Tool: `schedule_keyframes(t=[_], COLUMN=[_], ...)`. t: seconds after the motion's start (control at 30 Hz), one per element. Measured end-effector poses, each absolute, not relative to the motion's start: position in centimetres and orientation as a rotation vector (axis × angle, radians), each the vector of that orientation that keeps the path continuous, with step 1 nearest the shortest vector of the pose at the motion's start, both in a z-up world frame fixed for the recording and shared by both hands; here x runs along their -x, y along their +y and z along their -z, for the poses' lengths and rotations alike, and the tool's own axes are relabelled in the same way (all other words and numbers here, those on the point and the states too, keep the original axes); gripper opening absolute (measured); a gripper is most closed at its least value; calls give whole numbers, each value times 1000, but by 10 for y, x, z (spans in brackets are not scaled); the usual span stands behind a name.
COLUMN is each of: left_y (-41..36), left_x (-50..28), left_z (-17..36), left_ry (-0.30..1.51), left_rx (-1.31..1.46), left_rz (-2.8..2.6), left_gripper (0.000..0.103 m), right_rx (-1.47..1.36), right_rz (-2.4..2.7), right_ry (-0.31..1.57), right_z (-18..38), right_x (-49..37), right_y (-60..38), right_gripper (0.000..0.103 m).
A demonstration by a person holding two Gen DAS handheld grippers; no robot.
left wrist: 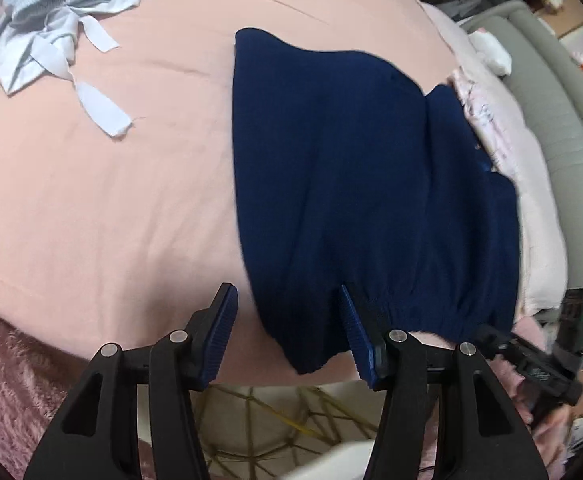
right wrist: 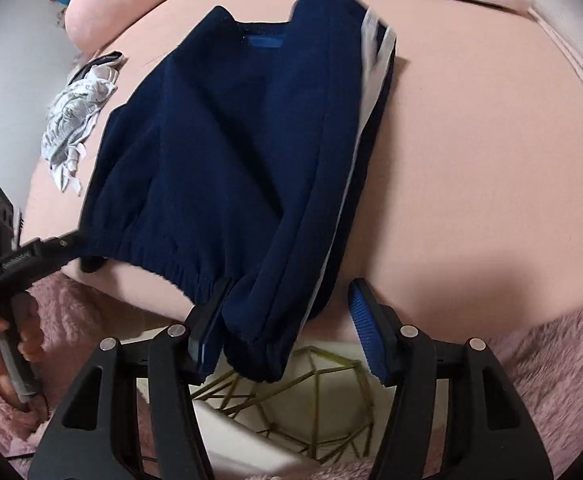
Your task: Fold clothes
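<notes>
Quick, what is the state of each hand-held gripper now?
Left hand-held gripper: open, at the navy garment's near corner, gripping nothing.
Right hand-held gripper: open, the garment's hem between its fingers.

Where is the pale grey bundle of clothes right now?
The pale grey bundle lies crumpled on the pink bed sheet, upper left in the left view, apart from the navy garment.

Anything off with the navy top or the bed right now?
The navy top isn't square: its near hem overhangs the edge of the pink bed, and the white-striped sleeve lies folded across it at a slant. A crumpled pale blue garment sits unfolded at the far side. Nothing looks damaged.
</notes>
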State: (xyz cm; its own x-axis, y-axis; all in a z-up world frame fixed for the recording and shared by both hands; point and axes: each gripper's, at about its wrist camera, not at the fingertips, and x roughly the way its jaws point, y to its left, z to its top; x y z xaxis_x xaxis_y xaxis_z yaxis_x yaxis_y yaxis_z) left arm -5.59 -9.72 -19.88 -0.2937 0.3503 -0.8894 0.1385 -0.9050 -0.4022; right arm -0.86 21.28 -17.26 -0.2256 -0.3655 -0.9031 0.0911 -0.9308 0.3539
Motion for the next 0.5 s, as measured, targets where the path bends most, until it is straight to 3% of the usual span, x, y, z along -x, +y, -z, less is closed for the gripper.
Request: schedule_keyframes(t=[0.07, 0.27, 0.3, 0.33, 0.37, 0.43, 0.5], left_y=[-101, -90, -88, -86, -87, -89, -93], left_x=[50, 47, 53, 60, 66, 86, 107], left_z=[202, 202, 202, 200, 192, 176, 150], left_ry=[-637, -606, -595, -580, -571, -559, -570], left_rx=[1782, 1746, 1740, 1739, 1736, 1696, 1614], left_rz=[-2339, -2343, -2332, -2318, -2313, -2320, -2339], left_gripper=[55, 57, 46, 27, 20, 12, 12], right_rx=[-1723, -1711, -1706, -1699, -1687, -1636, -1535], right_rz=[2186, 2164, 2168, 2178, 2196, 2239, 2280], right_ry=[-384, -402, -399, -390, -378, -364, -409], right_z=[175, 184, 184, 180, 174, 154, 120], right_x=[6, 16, 20, 25, 32, 49, 71], right_y=[212, 199, 197, 196, 197, 202, 207], right_gripper=[59, 29, 25, 22, 20, 18, 15])
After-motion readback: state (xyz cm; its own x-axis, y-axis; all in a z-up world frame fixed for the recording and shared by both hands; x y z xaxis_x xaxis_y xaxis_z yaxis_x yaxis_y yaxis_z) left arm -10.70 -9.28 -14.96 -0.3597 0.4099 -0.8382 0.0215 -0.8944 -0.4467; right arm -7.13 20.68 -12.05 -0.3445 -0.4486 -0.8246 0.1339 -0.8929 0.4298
